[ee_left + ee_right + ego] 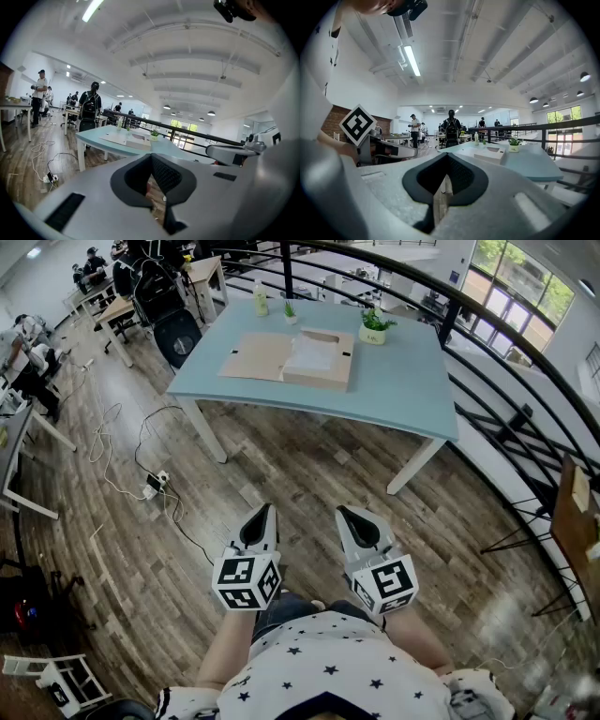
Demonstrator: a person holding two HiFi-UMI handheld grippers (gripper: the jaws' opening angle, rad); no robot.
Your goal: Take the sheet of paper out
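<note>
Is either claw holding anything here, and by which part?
Nothing is held. The left claw and right claw are both shut and empty, short of the table with the box.

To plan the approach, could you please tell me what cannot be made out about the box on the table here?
- Head view: the white contents of the cardboard box are too small to tell as one sheet.
- Both gripper views: the box's near wall hides its inside.
- Head view: the label on the bottle is too small to read.
</note>
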